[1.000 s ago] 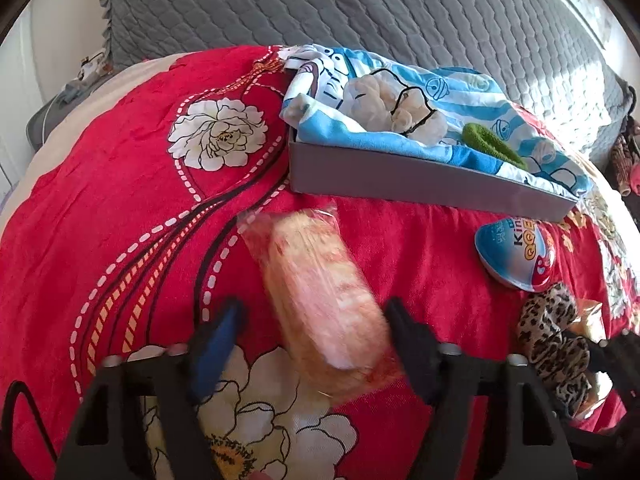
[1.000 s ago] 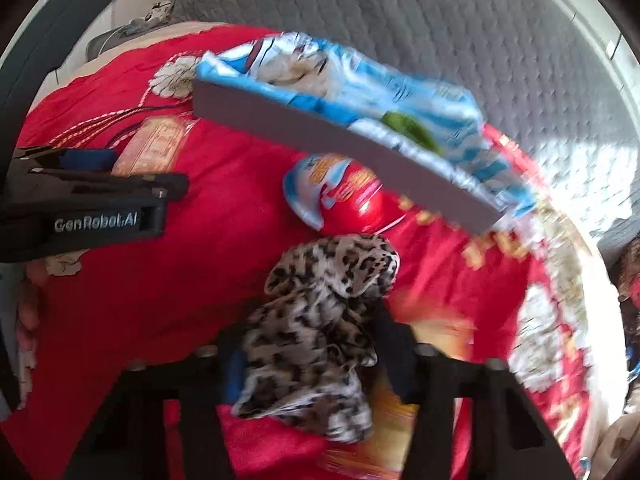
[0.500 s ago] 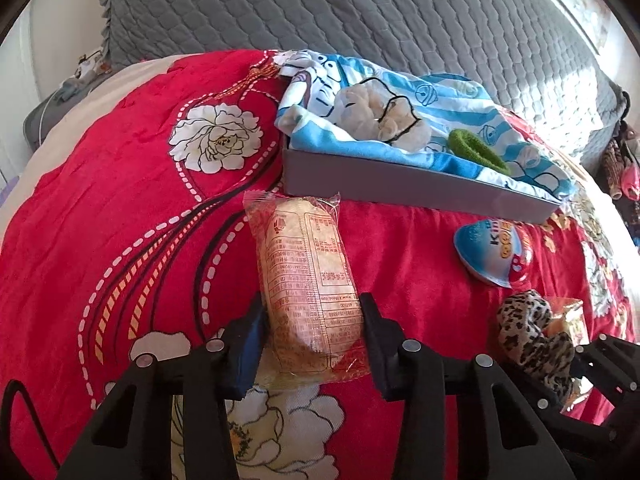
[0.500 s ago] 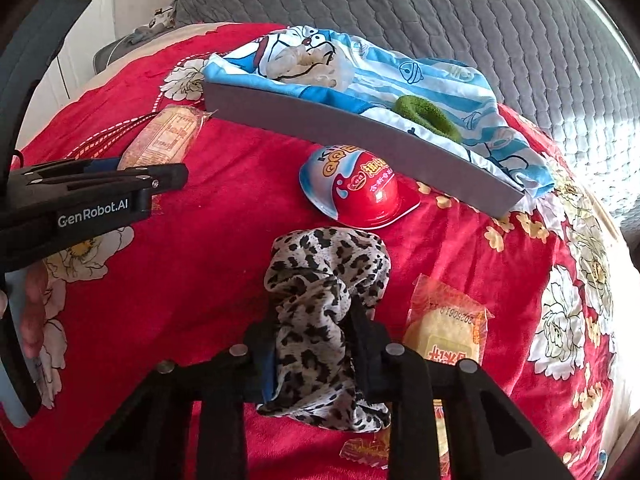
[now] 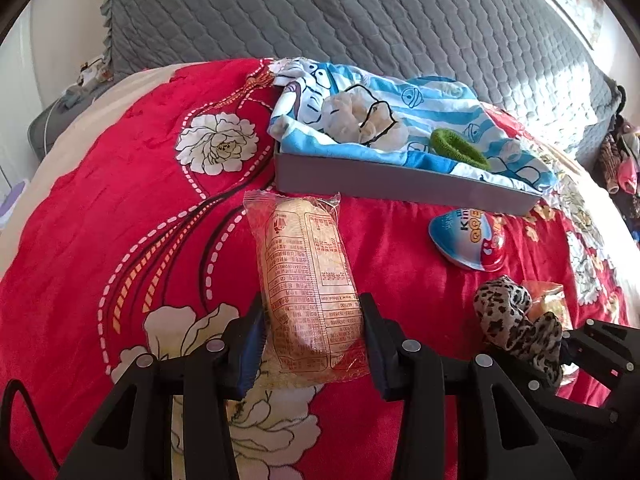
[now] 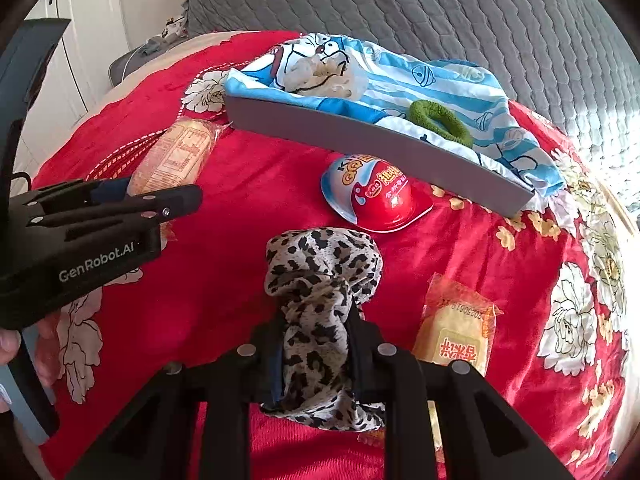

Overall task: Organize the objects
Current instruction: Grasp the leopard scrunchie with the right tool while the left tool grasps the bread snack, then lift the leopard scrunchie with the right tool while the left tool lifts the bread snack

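Observation:
My left gripper (image 5: 312, 332) is shut on a long wrapped bread snack (image 5: 308, 280) lying on the red floral bedspread; it also shows in the right wrist view (image 6: 176, 156). My right gripper (image 6: 316, 356) is shut on a leopard-print scrunchie (image 6: 320, 280), which also shows in the left wrist view (image 5: 516, 320). A grey tray (image 5: 400, 188) lined with a blue cartoon cloth holds a cream scrunchie (image 5: 360, 120) and a green scrunchie (image 5: 460, 148). In the right wrist view the tray (image 6: 360, 136) stands just beyond.
A red and blue egg-shaped snack (image 6: 372, 196) lies in front of the tray. A small wrapped cake (image 6: 456, 328) lies to the right of the leopard scrunchie. A grey quilted headboard (image 5: 360, 20) rises behind the bed. The left gripper's body (image 6: 88, 240) fills the left side.
Both grippers have closed: the left on the bread snack, the right on the leopard scrunchie. The views have steadied and drawn slightly back from the tray.

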